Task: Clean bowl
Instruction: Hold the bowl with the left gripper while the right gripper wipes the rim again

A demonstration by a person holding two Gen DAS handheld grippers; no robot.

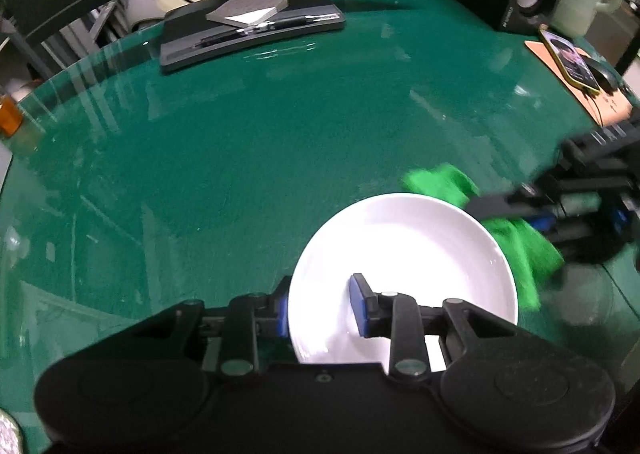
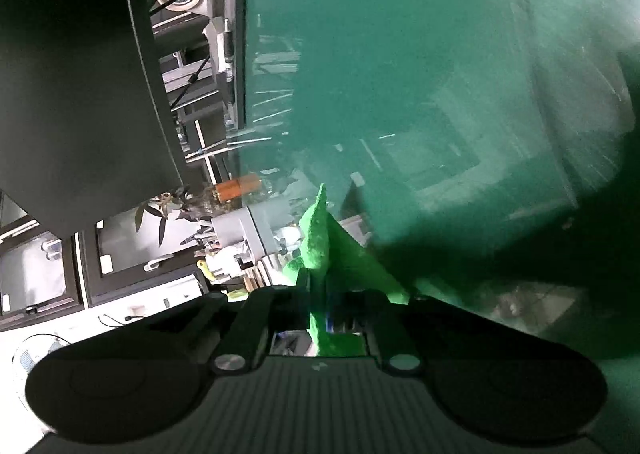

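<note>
over the bowl's (image 1: 404, 250) rim, right tool (image 1: 496, 210) grips cloth (image 1: 520, 250).

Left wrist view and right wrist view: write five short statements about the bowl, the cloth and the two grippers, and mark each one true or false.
1. The left gripper has the white bowl's rim between its fingers, one inside and one outside. True.
2. The right gripper is empty. False: it is shut on a green cloth.
3. The cloth lies spread flat in the bottom of the bowl. False: it hangs from the right gripper at the bowl's far right rim, outside the basin.
4. The bowl's inside looks plain white, with no food visible. True.
5. The tabletop is bare wood. False: it is a glossy, reflective dark green surface.
</note>
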